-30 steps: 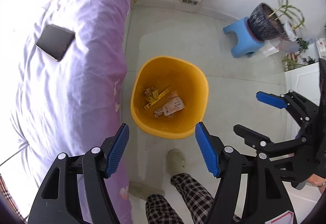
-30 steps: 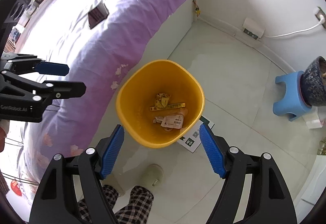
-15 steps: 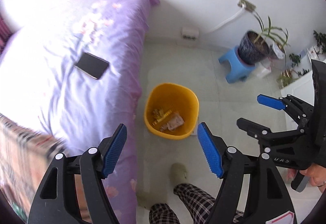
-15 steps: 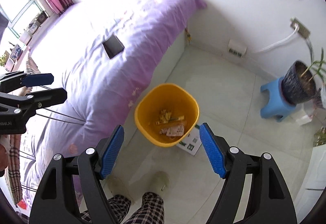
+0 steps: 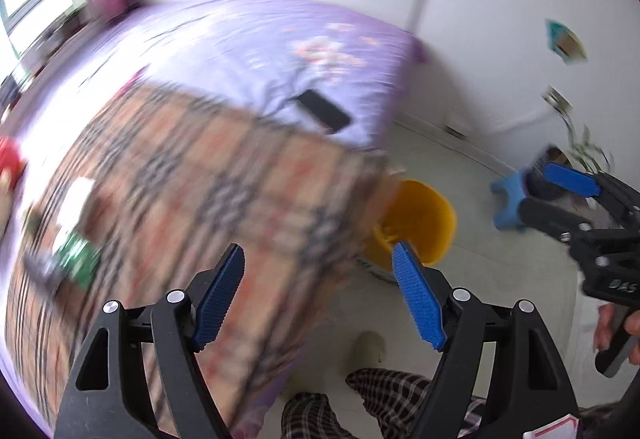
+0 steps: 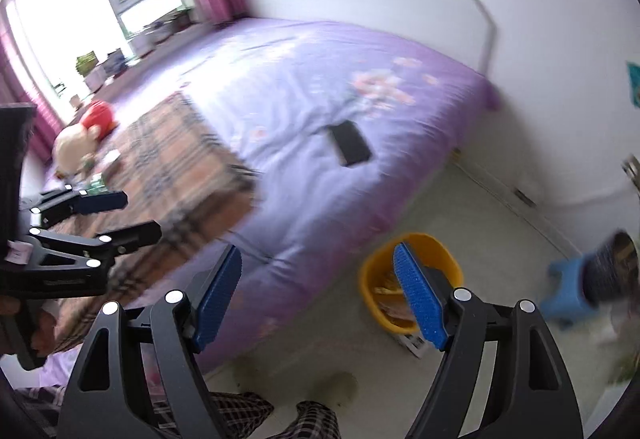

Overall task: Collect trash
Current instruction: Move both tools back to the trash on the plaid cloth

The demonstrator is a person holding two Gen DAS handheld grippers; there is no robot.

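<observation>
The yellow bin (image 5: 428, 215) (image 6: 370, 291) stands on the floor beside the bed, with wrappers (image 6: 386, 289) lying in it. My left gripper (image 5: 317, 251) (image 6: 142, 213) is above the plaid blanket's edge, jaws opening with nothing between them. My right gripper (image 6: 317, 251) (image 5: 538, 185) is high above the bed's side and the bin, jaws also opening and empty. A blurred green item (image 5: 76, 263) (image 6: 94, 183) and a white scrap (image 5: 76, 199) lie on the blanket at far left.
A purple bed (image 5: 240, 39) fills the left, with a plaid blanket (image 5: 200, 179), a black phone (image 5: 324, 111) (image 6: 352, 143) and a red and cream plush toy (image 6: 84, 135). A blue stool (image 6: 568, 299) bears a dark plant pot (image 6: 612, 267). A leaflet (image 6: 414, 341) lies under the bin. The person's legs (image 5: 360, 399) are below.
Both grippers have risen and tipped up from over the bin; the bin shrank and slid right, and the bed with its blanket and toy came into view. Both views are motion-blurred.
</observation>
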